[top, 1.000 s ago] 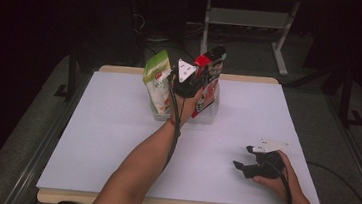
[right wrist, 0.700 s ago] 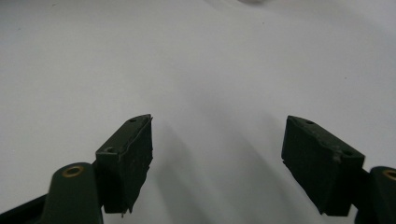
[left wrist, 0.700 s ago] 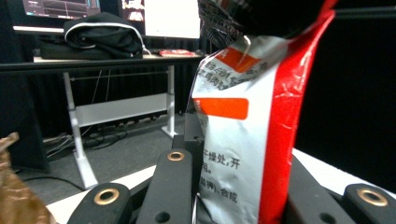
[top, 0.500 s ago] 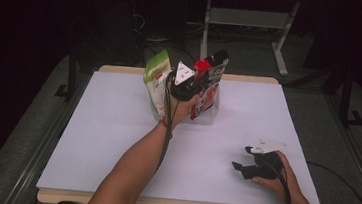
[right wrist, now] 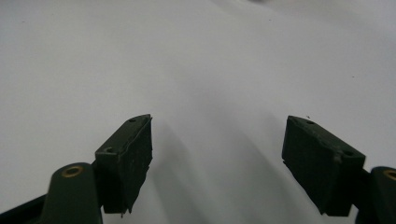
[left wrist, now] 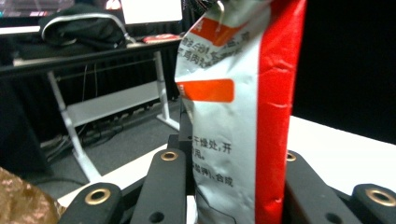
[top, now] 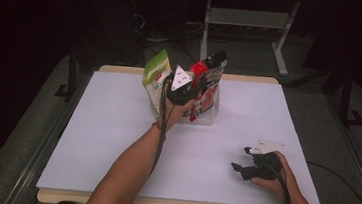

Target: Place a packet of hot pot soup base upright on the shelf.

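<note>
Green pouch [top: 154, 79] and red pouch [top: 206, 87] crowd the far edge; white tabletop [top: 100, 134] lies open

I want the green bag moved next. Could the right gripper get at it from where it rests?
Probably not directly. The right gripper rests open near the table's front right, and the left gripper with its forearm stands beside the green bag, blocking a straight path.

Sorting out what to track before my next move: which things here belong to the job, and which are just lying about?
In the job: red pouch, between the left claw's jaws, which have just been opening; green pouch; clear bin.
Lying about: right claw, open, resting on the white table; desk frame behind.
</note>
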Demonstrator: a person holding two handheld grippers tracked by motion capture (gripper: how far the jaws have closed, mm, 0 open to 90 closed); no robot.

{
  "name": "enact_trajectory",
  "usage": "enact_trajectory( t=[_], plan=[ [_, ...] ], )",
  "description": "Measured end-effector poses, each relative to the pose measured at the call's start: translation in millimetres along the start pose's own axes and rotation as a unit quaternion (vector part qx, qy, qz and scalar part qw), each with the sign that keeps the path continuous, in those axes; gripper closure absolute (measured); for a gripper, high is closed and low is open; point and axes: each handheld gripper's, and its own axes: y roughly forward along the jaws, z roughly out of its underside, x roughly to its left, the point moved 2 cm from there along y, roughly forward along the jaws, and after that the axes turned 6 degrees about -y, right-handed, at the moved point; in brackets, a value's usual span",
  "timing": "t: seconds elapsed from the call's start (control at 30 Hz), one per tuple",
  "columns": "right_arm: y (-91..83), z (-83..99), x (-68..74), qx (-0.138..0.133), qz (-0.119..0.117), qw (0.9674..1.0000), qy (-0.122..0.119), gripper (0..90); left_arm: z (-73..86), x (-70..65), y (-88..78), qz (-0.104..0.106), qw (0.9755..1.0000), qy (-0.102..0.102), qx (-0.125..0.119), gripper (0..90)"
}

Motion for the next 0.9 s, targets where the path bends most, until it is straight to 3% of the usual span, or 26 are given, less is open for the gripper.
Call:
enact_trajectory(
  t=[0.17, 0.23, 0.3, 0.37, 0.43, 0.5, 0.53, 0.63, 0.77, 0.8, 0.9],
  plan=[
    [2.3, -0.9, 2.3, 0.007, -0.004, 1.0000, -0.005, 23.4, -3.0, 0.4, 10.5, -0.019, 0.9996, 0.004, 0.022, 69.4],
    [2.5, -1.0, 2.5, 0.006, -0.006, 0.9999, -0.005, 23.3, -0.2, 0.0, 13.0, -0.019, 0.9993, 0.005, 0.031, 65.5],
    [2.6, -0.2, 1.6, 0.007, -0.007, 1.0000, -0.002, 23.3, 3.2, 2.0, 13.0, -0.011, 0.9993, -0.005, 0.036, 61.3],
    [2.9, 1.2, 0.4, 0.008, -0.007, 0.9999, 0.002, 23.3, 7.7, 1.2, 12.4, -0.005, 0.9987, 0.003, 0.050, 56.7],
    [3.0, 2.1, -0.1, 0.011, -0.007, 0.9999, 0.002, 23.3, 14.2, 0.5, 13.1, 0.027, 0.9951, 0.012, 0.095, 50.4],
    [2.5, 1.9, 0.6, 0.009, -0.009, 0.9999, 0.002, 23.4, 23.5, -1.1, 10.9, 0.038, 0.9891, 0.046, 0.135, 45.2],
    [2.6, 1.7, 1.0, 0.009, -0.010, 0.9999, 0.000, 23.3, 26.4, -0.7, 8.0, 0.040, 0.9874, 0.062, 0.140, 44.7],
    [3.2, 1.0, 1.5, 0.010, -0.010, 0.9999, -0.002, 23.3, 29.5, 1.1, 1.1, 0.057, 0.9847, 0.062, 0.153, 43.1],
    [5.2, 1.0, 2.2, 0.017, -0.014, 0.9998, -0.003, 23.1, 37.0, -1.2, -5.4, 0.062, 0.9785, 0.080, 0.180, 41.4],
    [5.4, 1.0, 2.5, 0.016, -0.015, 0.9997, -0.004, 23.1, 38.3, -0.9, -7.6, 0.063, 0.9778, 0.080, 0.183, 41.0],
    [5.6, 0.9, 2.5, 0.016, -0.017, 0.9997, -0.005, 23.0, 39.4, -0.4, -13.5, 0.062, 0.9790, 0.067, 0.182, 43.3]
  ],
)
